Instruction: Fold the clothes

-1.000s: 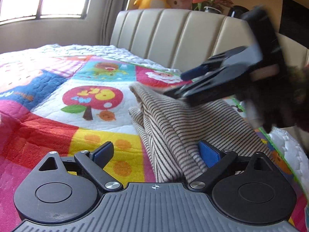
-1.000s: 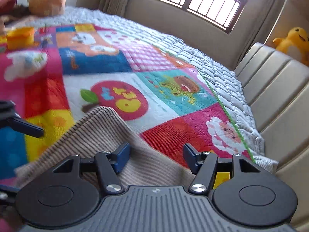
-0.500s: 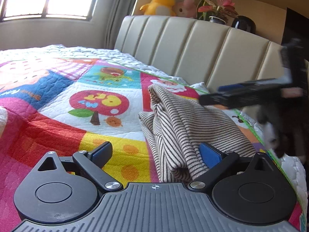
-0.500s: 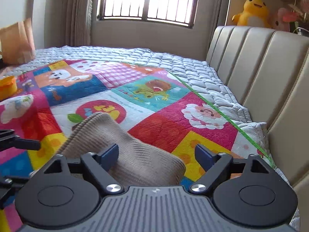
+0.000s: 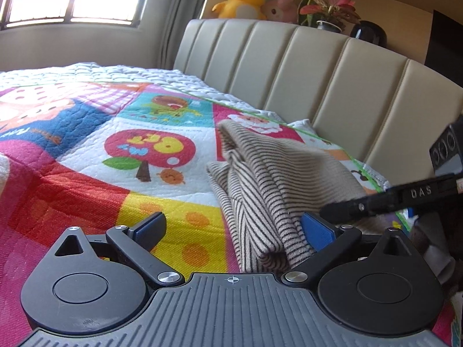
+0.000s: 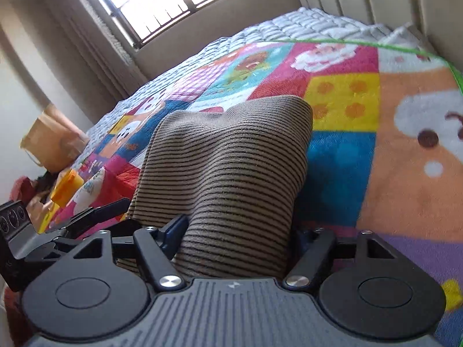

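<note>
Patchwork quilt [image 5: 72, 150] is serving as the folding surface; striped garment [image 6: 231, 173] is lying bunched on it near the headboard [image 5: 318, 66]. Right gripper [image 6: 240, 231] is straddling the cloth, jaws spread, likely lining up a grip. Left gripper [image 5: 234, 225] is hanging spread, fold edge against its right pad

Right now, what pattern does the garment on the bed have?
Thin dark stripes on beige; the garment shows best in the right wrist view.

Bed [image 5: 86, 173] under bright patchwork quilt [image 6: 390, 144], striped garment [image 6: 231, 167] bunched on it
</note>
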{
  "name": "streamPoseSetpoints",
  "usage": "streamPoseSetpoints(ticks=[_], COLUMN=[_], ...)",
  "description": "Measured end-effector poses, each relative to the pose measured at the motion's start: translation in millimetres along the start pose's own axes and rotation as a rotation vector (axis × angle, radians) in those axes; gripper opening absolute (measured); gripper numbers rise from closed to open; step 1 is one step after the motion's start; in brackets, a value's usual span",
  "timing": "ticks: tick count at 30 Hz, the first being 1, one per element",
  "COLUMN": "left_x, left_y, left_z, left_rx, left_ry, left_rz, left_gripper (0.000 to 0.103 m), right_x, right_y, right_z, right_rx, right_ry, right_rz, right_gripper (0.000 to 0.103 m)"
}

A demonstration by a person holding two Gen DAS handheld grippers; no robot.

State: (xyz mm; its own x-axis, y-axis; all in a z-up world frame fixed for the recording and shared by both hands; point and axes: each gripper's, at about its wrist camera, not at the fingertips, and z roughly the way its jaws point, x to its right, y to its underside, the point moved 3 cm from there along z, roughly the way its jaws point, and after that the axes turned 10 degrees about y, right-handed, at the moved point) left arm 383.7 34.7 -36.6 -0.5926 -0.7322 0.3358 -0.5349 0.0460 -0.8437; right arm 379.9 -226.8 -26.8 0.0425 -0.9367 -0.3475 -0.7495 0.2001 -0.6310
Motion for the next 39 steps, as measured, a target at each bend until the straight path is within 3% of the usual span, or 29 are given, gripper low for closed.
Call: streamPoseSetpoints(ticks=[6, 14, 21, 39], left_x=[-1, -2, -1, -1], left_y=[0, 1, 4, 4], left_z=[1, 3, 6, 7], left_rx=[-0.004, -0.012, -0.024, -0.028], left_ry=[0.006, 0.004, -0.005, -0.006], left_rz=[-0.003, -0.003, 0.004, 0.0], left_gripper=[0.102, 0.103, 0.103, 0.103], right_x=[-13, 1, -1, -2], right_y=[-18, 18, 35, 39], right_z=[7, -21, -7, -7], right_rx=[0.059, 0.13, 0.148, 0.176], right_ry=[0.058, 0.105, 0.207, 0.216], right_rz=[-0.143, -0.132, -0.193, -0.2], right_gripper=[0.071, 0.101, 0.103, 0.103])
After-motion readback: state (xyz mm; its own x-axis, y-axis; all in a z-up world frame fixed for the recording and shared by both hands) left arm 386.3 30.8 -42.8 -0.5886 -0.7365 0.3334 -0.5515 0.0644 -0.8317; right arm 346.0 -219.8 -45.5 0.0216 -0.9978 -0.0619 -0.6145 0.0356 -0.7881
